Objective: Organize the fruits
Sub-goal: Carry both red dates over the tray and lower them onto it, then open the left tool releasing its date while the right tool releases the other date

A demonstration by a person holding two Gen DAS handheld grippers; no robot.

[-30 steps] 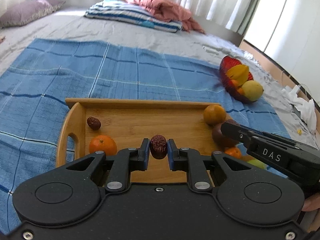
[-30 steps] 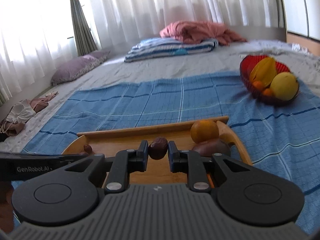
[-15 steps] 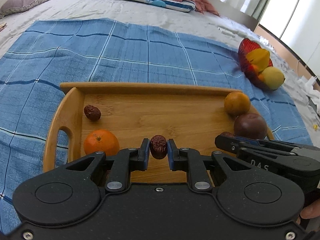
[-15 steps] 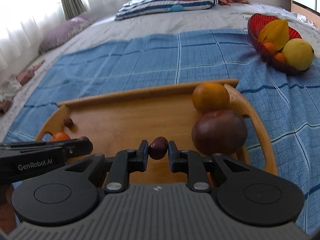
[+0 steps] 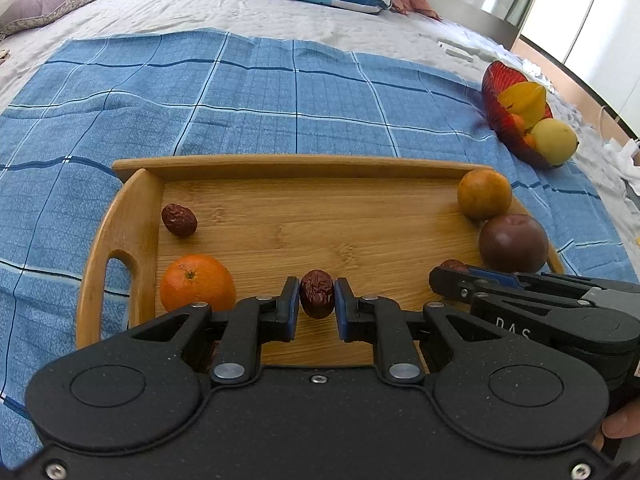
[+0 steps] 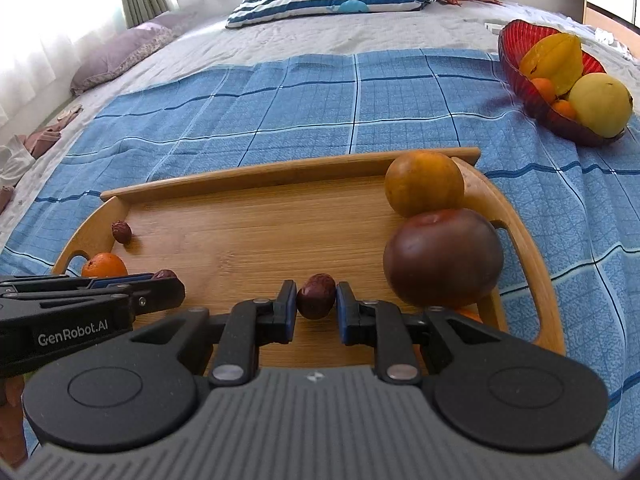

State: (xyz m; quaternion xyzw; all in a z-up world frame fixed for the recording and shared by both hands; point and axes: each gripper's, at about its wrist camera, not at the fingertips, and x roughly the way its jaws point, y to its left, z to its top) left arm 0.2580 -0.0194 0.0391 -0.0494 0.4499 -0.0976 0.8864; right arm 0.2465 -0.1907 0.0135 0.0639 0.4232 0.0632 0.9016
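My left gripper [image 5: 317, 302] is shut on a wrinkled red date [image 5: 317, 294] low over the front of the wooden tray [image 5: 280, 166]. My right gripper [image 6: 316, 300] is shut on another red date [image 6: 316, 296] beside it; it shows in the left wrist view [image 5: 454, 276]. On the tray lie a loose date [image 5: 179, 220], an orange tangerine [image 5: 197, 284], a yellowish orange [image 5: 484, 194] and a dark purple fruit [image 5: 513, 243]. The tray also shows in the right wrist view [image 6: 280, 170].
A red glass bowl [image 6: 516, 40] with a starfruit, a yellow pear and small oranges sits on the blue checked cloth [image 5: 256, 92] to the far right. Pillows and folded bedding lie at the back of the bed.
Both grippers have tilted down and moved closer to the tray, each still holding its date. The tray now fills more of both views.
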